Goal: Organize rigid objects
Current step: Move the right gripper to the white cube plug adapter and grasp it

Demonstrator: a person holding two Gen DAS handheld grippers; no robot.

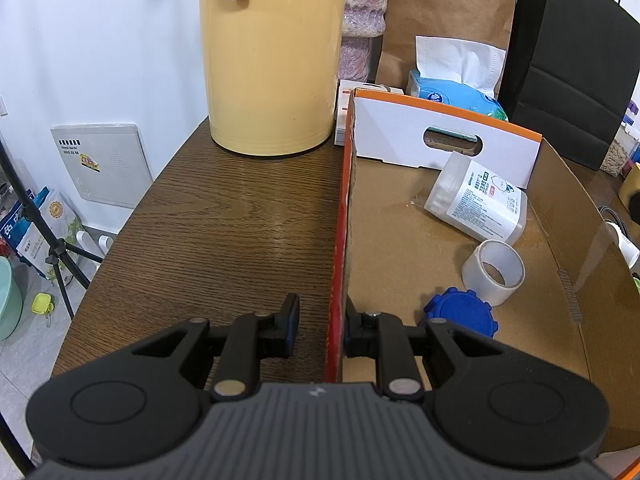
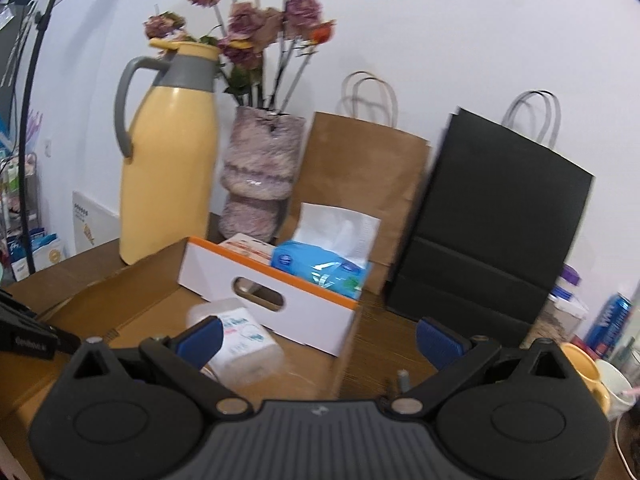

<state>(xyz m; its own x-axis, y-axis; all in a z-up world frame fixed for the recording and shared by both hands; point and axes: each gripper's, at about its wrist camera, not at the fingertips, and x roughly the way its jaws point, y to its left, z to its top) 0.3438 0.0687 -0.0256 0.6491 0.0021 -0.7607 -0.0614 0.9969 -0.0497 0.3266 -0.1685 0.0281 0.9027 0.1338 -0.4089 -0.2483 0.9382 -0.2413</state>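
Observation:
An open cardboard box (image 1: 400,216) with an orange-edged white end flap lies on the brown wooden table (image 1: 224,216). Inside it lie a clear labelled plastic container (image 1: 476,202), a roll of clear tape (image 1: 494,272) and a blue round lid (image 1: 460,316). My left gripper (image 1: 320,330) straddles the box's left wall, one finger outside, one inside, with a small gap on the outer side. My right gripper (image 2: 316,338) is wide open and empty above the box's right wall (image 2: 348,344). The plastic container (image 2: 240,340) lies just beyond its left finger.
A tall yellow thermos jug (image 1: 272,52) stands at the table's back, with a vase of dried flowers (image 2: 260,176), a blue tissue pack (image 2: 320,264), a brown paper bag (image 2: 364,184) and a black paper bag (image 2: 488,232). Mugs (image 2: 592,380) and a can (image 2: 610,320) stand at far right.

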